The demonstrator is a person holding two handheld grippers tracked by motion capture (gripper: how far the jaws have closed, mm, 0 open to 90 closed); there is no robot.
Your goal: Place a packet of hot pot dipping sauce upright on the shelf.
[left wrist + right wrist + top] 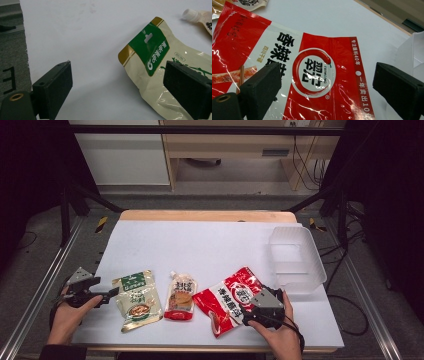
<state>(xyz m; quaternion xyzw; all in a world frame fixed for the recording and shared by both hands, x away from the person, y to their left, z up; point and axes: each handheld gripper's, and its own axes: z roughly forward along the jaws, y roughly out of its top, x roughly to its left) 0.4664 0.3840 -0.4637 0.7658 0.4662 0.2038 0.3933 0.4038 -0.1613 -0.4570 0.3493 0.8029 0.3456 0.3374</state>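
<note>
Wide-open right gripper [250,311] poised over the red pouch [227,299] near the clear bin [298,265], apparently about to clamp it, while the open left gripper [112,293] nears the green packet [136,300]

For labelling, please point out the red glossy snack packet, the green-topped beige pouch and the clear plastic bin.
Red glossy snack packet [314,72], right gripper view, round logo.
Green-topped beige pouch [150,48], left gripper view, green header.
Clear plastic bin [315,257], high view, right wall.
</note>
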